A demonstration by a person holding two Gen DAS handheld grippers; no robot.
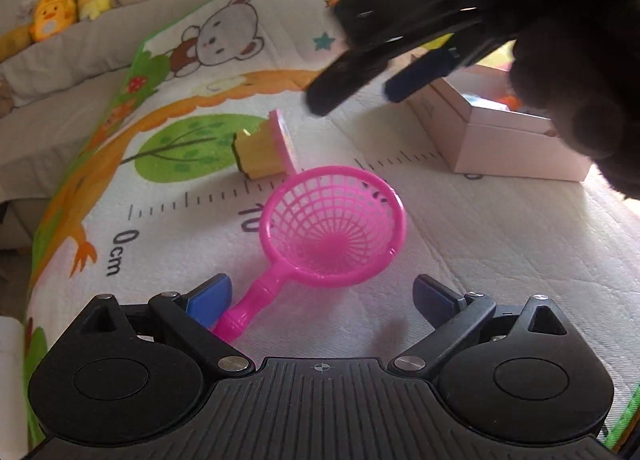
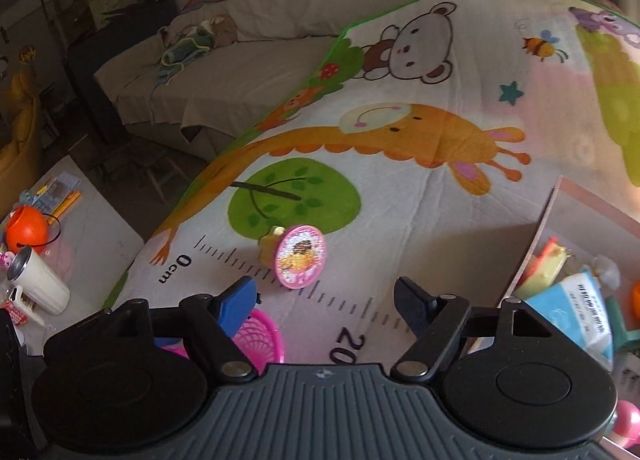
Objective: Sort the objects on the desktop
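Wide-spread left gripper (image 1: 322, 296) (holding nothing) frames the pink strainer (image 1: 332, 224), its handle beside the left finger

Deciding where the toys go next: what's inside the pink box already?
The pink box holds a tissue pack, a yellow toy and something orange. Anything beneath them is covered.

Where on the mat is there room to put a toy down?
Bare mat lies right of the pink strainer, in front of the pink box. More lies beyond the jelly cup, over the giraffe print. The cup and strainer crowd the ruler marks.
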